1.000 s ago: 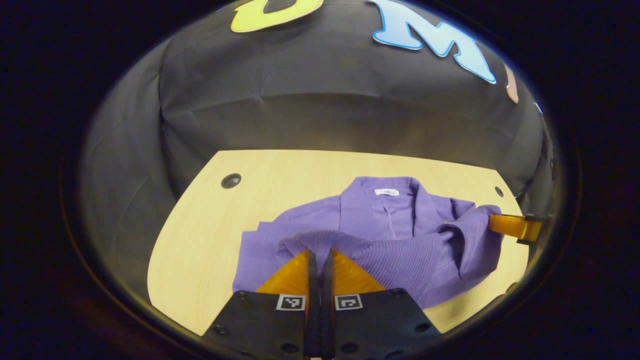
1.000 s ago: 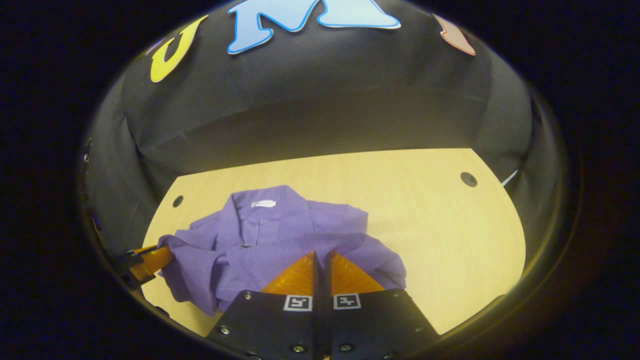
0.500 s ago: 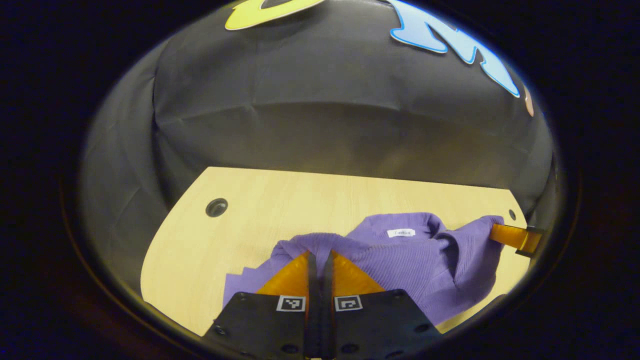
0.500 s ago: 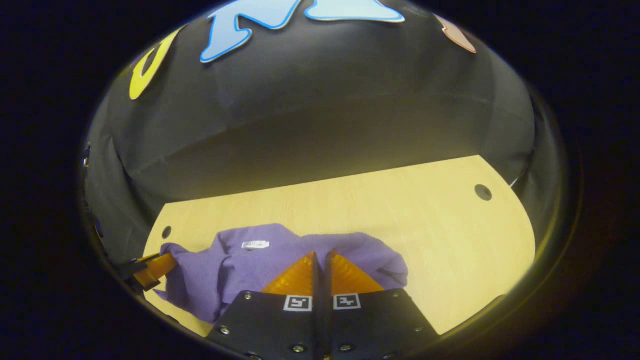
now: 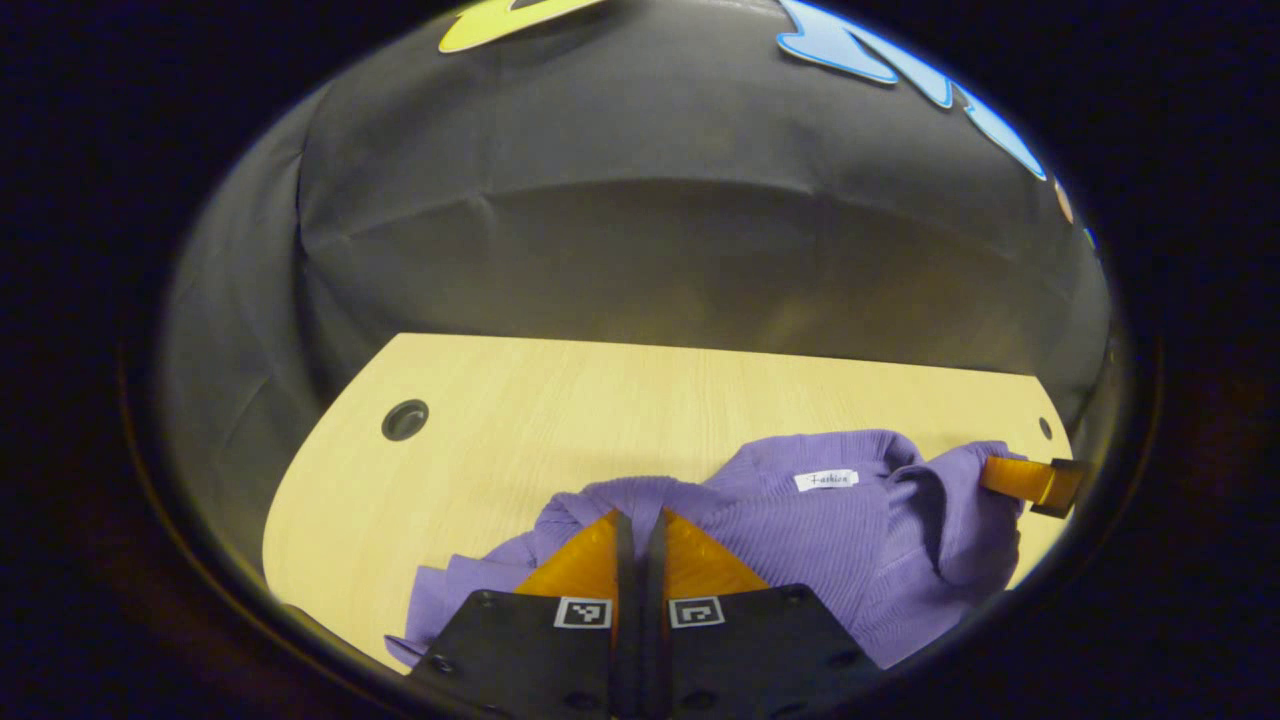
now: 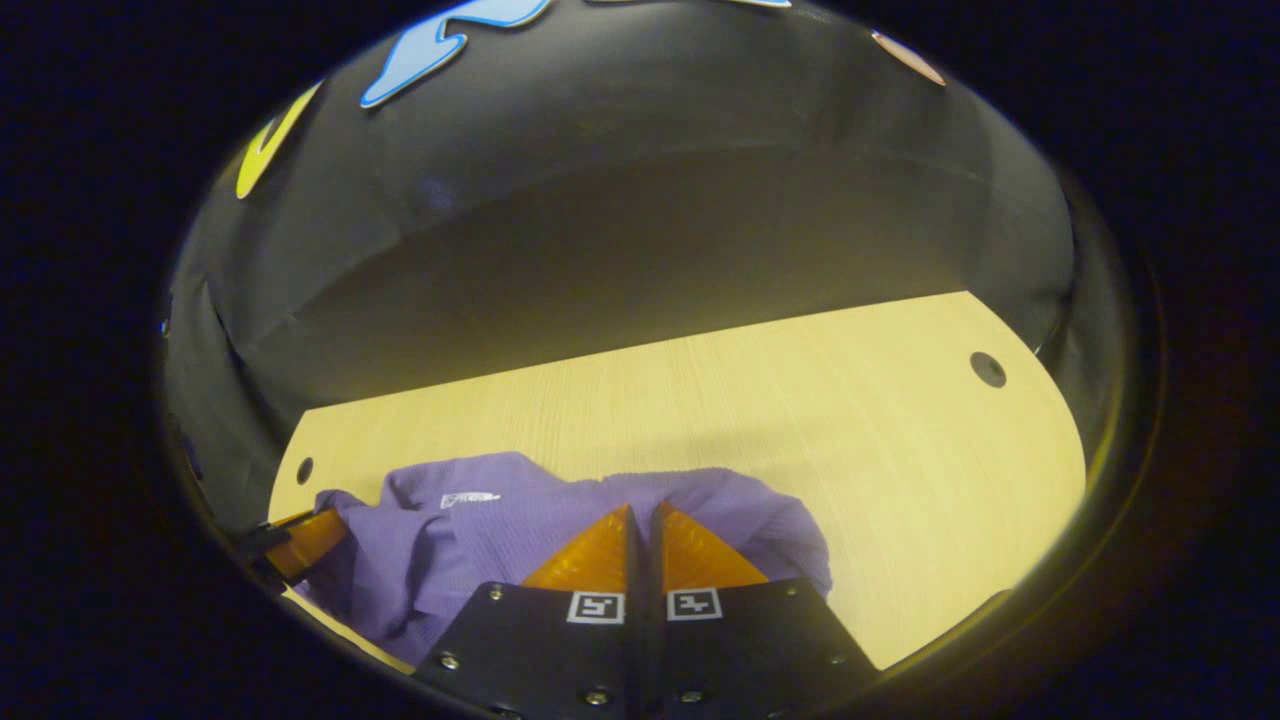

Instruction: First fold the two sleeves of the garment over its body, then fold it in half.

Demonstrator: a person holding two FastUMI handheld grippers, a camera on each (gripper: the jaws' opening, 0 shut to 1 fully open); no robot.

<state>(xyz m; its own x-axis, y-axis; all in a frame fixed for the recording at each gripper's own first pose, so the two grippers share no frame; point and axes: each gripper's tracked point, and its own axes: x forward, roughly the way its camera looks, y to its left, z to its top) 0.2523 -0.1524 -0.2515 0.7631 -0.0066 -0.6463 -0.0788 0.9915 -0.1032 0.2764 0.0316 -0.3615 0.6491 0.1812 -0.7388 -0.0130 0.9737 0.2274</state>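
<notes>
Nearest in the left gripper view, the left gripper (image 5: 640, 520) has its jaws pressed together with a bunched edge of the purple garment (image 5: 800, 530) caught between them at about 6 o'clock. In the right gripper view the right gripper (image 6: 640, 515) is likewise closed, its jaws together on another fold of the same garment, again at 6 o'clock. Each gripper also appears in the other's view, low at the side: the right one at 4 o'clock in the left gripper view, the left one at 8 o'clock in the right gripper view, both buried in cloth.

The garment lies on the near part of the wooden table (image 5: 560, 400), rumpled, with its collar and white label (image 5: 827, 480) facing up just beyond the fingers. It looks mid-way through the fold in half, the held edge being carried toward the collar.

The risks, as I judge them: the knit is soft and thick, so one grip may slip and let a corner drop, leaving the fold crooked. If the two hands travel unevenly, the edge will land skewed. The tucked sleeves could slide out from under. Cloth near the front edge could be dragged off the table.

Farther out, toward 12 o'clock, bare tabletop runs to the black cloth wall (image 5: 640, 230). No containers are on the table.
</notes>
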